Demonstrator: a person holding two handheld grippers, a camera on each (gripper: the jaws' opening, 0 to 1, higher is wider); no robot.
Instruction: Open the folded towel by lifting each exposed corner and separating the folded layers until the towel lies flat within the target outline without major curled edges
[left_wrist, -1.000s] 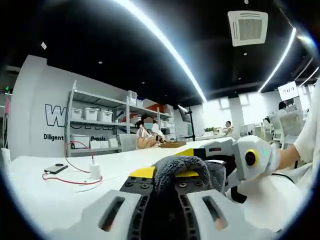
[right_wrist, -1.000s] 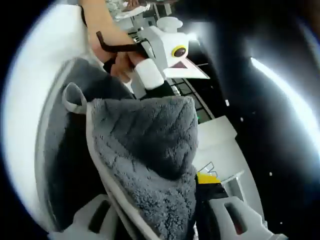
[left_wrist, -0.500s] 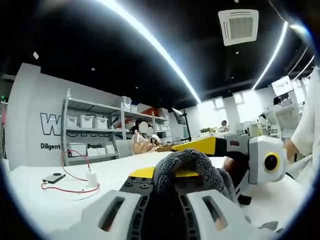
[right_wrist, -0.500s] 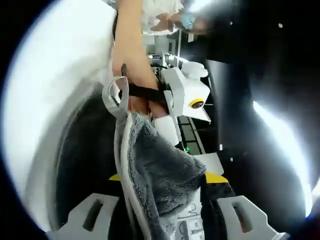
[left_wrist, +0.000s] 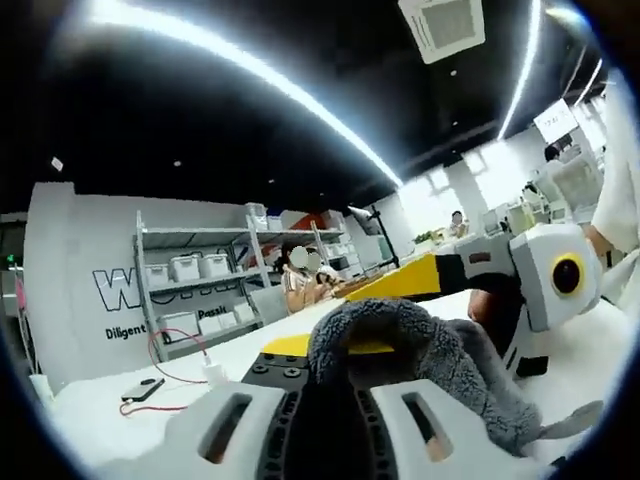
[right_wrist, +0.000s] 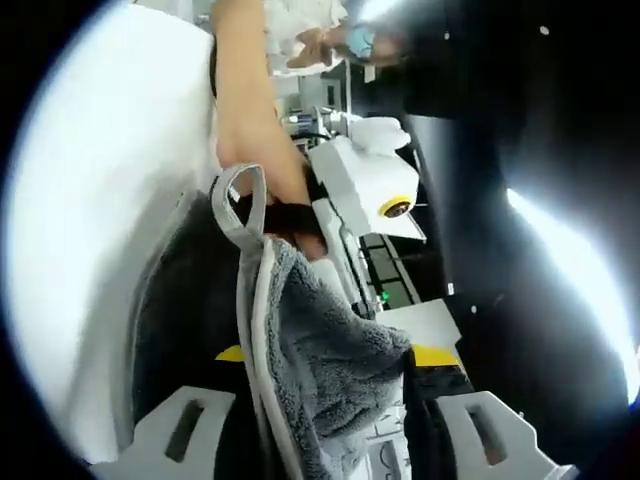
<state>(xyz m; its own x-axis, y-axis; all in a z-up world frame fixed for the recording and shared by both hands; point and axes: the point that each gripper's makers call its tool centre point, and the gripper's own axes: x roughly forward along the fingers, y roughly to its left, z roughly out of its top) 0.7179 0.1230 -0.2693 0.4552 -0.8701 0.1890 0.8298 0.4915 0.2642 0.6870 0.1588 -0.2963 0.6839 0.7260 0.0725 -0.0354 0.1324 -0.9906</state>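
A fluffy grey towel (left_wrist: 400, 345) bunches between the jaws of my left gripper (left_wrist: 328, 392), which is shut on it above the white table (left_wrist: 120, 420). A fold hangs down to the right. My right gripper (left_wrist: 545, 280) shows at the right, held by a hand. In the right gripper view the towel (right_wrist: 320, 350) rises edge-on with a pale hem and a hanging loop (right_wrist: 240, 205). My right gripper (right_wrist: 335, 425) is shut on that edge. The left gripper (right_wrist: 365, 185) sits just beyond, and more towel lies dark on the table (right_wrist: 100, 200) below.
A phone on a red cable (left_wrist: 150, 388) lies at the table's far left. Shelves with white bins (left_wrist: 190, 270) stand against the wall, and seated people (left_wrist: 305, 280) are behind the table. A person's forearm (right_wrist: 245, 90) runs across the table.
The right gripper's towel part went from a broad spread face to a narrow edge-on fold with the loop on top. The left view has tilted upward, and the right gripper appears higher and further right.
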